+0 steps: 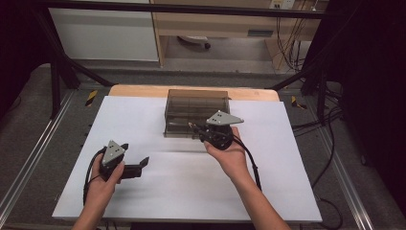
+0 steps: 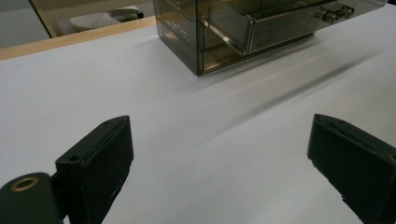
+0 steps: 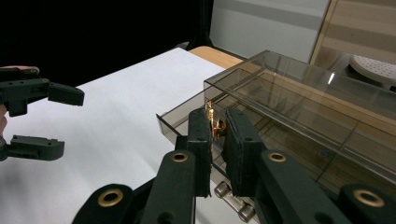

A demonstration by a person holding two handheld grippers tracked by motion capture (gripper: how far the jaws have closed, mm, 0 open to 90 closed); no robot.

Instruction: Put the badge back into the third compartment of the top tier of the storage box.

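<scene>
On the white table (image 1: 158,191), the right gripper (image 3: 215,128) seemingly pinched the drawer's gold knob (image 3: 216,127) at the smoky organizer (image 1: 196,112), the left gripper (image 1: 139,165) gaping over bare sheet.

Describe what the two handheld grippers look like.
Both the left gripper and the right gripper are matte black with flat rectangular jaws, brass-ringed pivot holes, a grey three-cornered plate on top and a black trailing cable. The forearms are bare, with no sleeves.

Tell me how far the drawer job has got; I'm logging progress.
Done: a drawer of the smoky clear drawer box stands partly pulled out. In hand: the right tool is shut on a small gold knob at the box front. Left: finishing the pull; the left tool waits open over the white tabletop.
</scene>
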